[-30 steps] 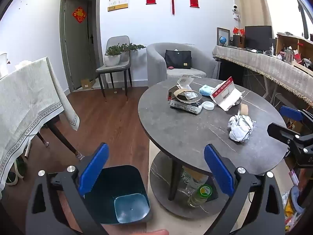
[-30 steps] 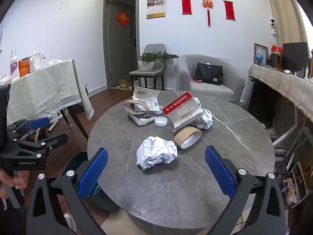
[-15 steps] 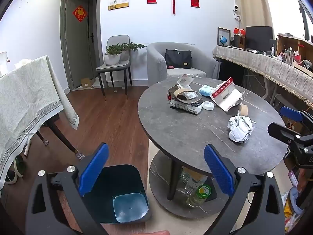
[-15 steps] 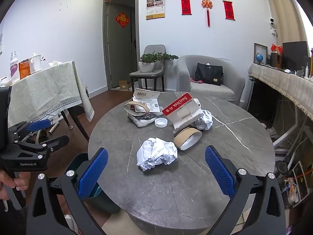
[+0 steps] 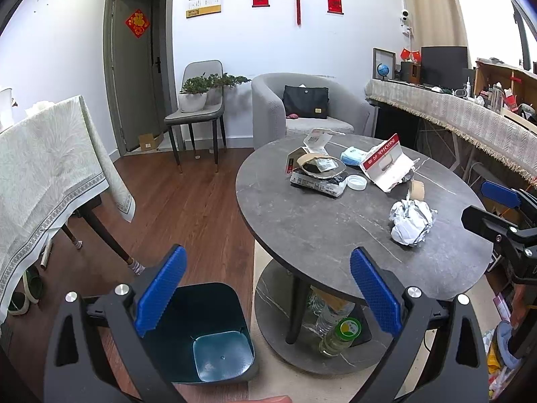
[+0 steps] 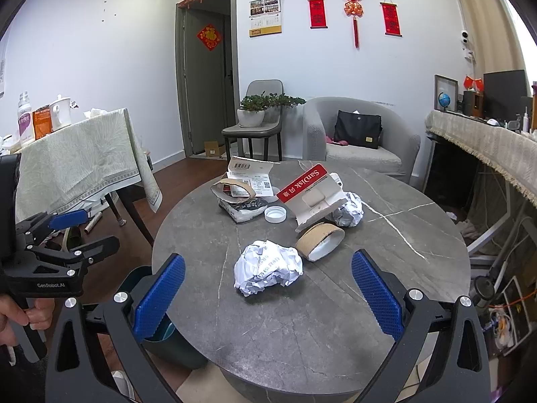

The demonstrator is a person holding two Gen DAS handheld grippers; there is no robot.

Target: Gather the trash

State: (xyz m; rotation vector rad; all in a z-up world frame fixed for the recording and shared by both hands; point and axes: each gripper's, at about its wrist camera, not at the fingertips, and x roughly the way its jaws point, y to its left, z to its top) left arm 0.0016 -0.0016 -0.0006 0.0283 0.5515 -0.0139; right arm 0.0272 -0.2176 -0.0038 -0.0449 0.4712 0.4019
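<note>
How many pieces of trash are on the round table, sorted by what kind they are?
Crumpled paper balls: 2
Cardboard tape rings: 2
Torn card packages: 2
White bottle cap: 1
Plastic-wrapped packet: 1
Blue tissue pack: 1
Total: 9

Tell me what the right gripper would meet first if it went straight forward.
Probably the crumpled white paper ball on the round grey stone table; it lies centred ahead of the open right gripper, though depth is unclear.
</note>
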